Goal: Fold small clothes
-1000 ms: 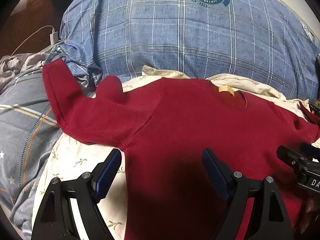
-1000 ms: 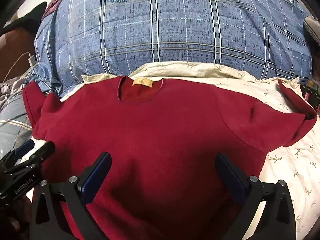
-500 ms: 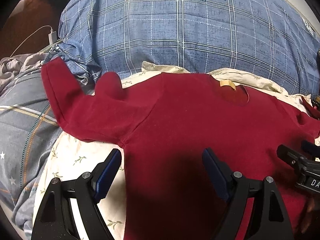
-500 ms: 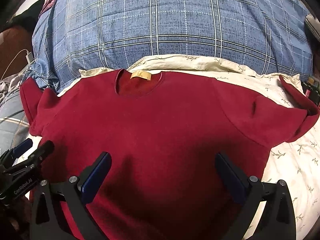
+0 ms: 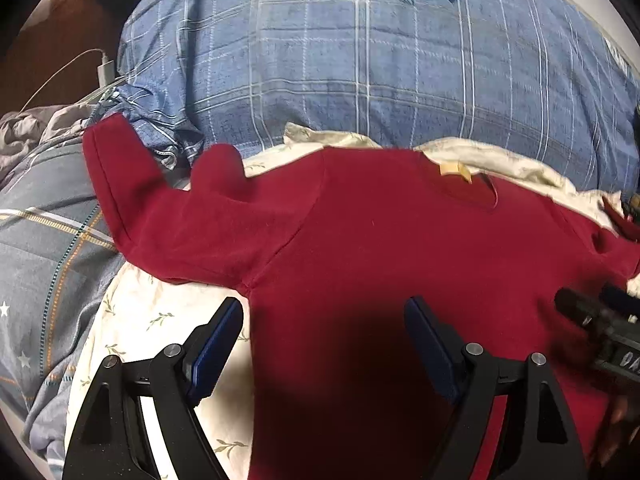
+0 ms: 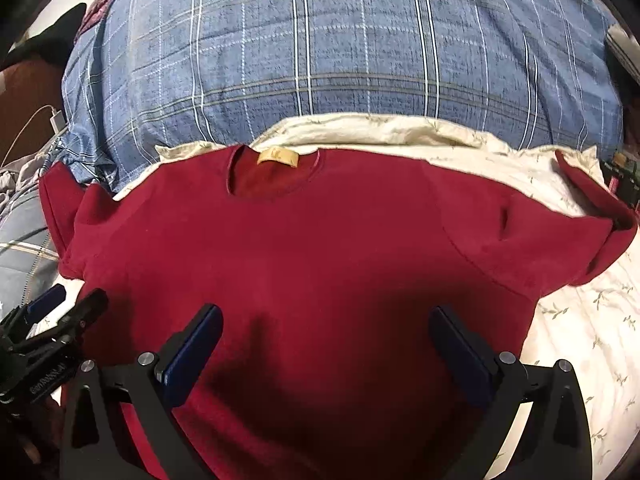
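**Red shirt lying flat, fold not yet begun**

Red shirt is lying spread on the floral sheet, collar toward the plaid pillow. Both the left gripper and right gripper are hovering wide apart, empty, barely drifting since a second ago; no fold is starting.

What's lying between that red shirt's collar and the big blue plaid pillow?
A rumpled strip of cream floral sheet separates the red shirt from the pillow, clearest in the right wrist view.

Shirt on sheet, pillow behind.
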